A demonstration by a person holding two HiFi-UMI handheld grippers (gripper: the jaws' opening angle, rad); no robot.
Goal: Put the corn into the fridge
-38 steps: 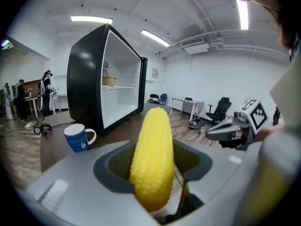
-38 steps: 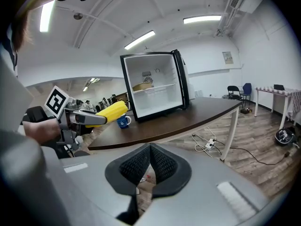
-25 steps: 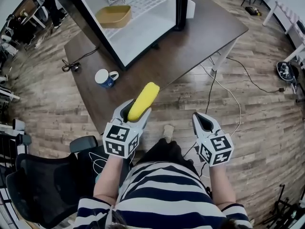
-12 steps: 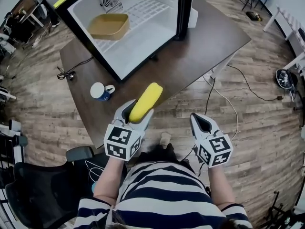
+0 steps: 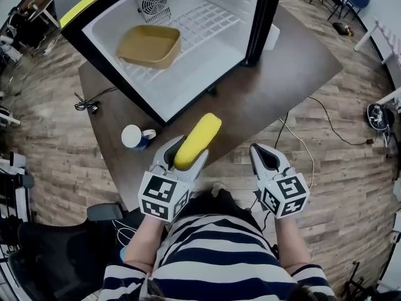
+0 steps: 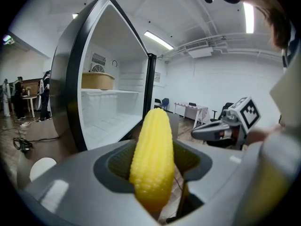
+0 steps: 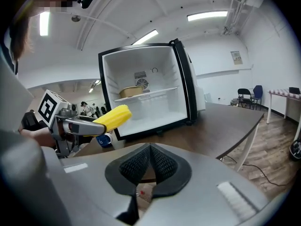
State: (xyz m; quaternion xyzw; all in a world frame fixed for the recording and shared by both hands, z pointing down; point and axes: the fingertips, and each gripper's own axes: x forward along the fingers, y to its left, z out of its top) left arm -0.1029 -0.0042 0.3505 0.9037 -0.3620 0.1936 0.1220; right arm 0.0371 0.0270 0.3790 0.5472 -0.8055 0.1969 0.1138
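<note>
Left gripper (image 5: 183,157) is clamped on the lower end of the corn (image 5: 199,138). The cob's long axis points forward out of the jaws, pretty much straight at the open fridge (image 5: 207,61) on the table (image 5: 276,80) ahead. Right gripper (image 5: 265,158) is pinched together on nothing, off to the side, so the left does the carrying. The corn tip looks near the fridge's front edge, though depth is hard to judge here.

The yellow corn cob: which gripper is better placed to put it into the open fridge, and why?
Left. The left gripper is shut on the yellow corn cob, which points toward the open black fridge; the right gripper is shut on nothing.
</note>
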